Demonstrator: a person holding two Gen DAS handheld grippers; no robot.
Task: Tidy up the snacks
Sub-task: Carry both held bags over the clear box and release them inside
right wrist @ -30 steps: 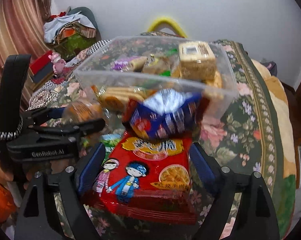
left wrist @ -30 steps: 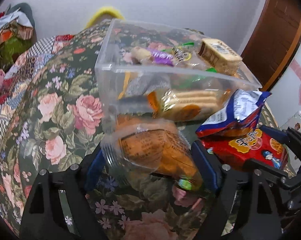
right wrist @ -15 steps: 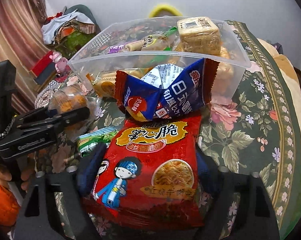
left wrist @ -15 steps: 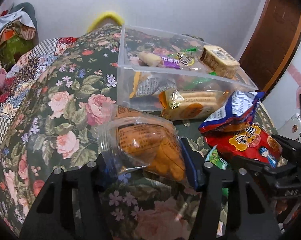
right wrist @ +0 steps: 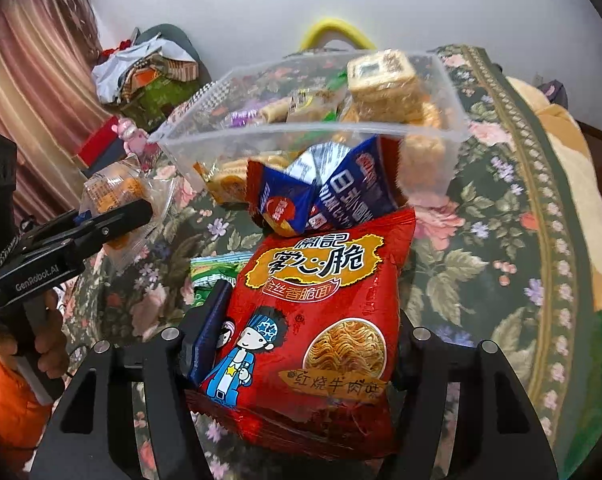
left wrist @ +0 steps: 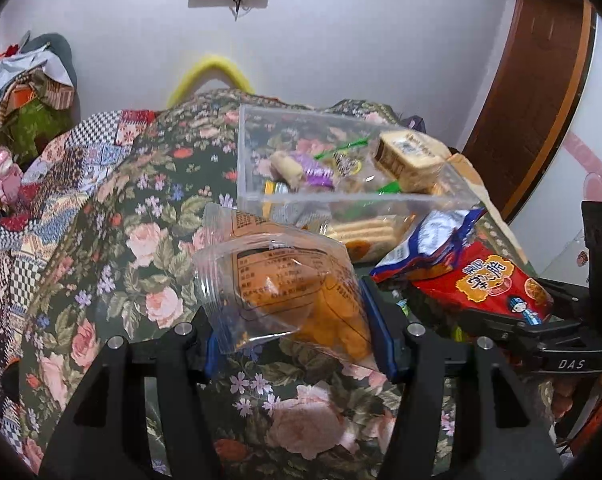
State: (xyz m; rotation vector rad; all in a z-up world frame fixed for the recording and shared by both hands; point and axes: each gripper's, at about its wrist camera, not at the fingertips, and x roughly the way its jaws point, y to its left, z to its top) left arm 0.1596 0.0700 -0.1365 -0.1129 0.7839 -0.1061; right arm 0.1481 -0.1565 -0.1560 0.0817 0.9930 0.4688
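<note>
Left hand-held gripper: closed on a clear bag of orange snacks, held above the floral tabletop, short of the clear bin.
Right hand-held gripper: clamped on a red noodle-snack packet that fills the space between its fingers.
Blue packet: touching the red packet's far end, against the bin's near wall.
Bin: holds assorted wrapped biscuits.
</note>
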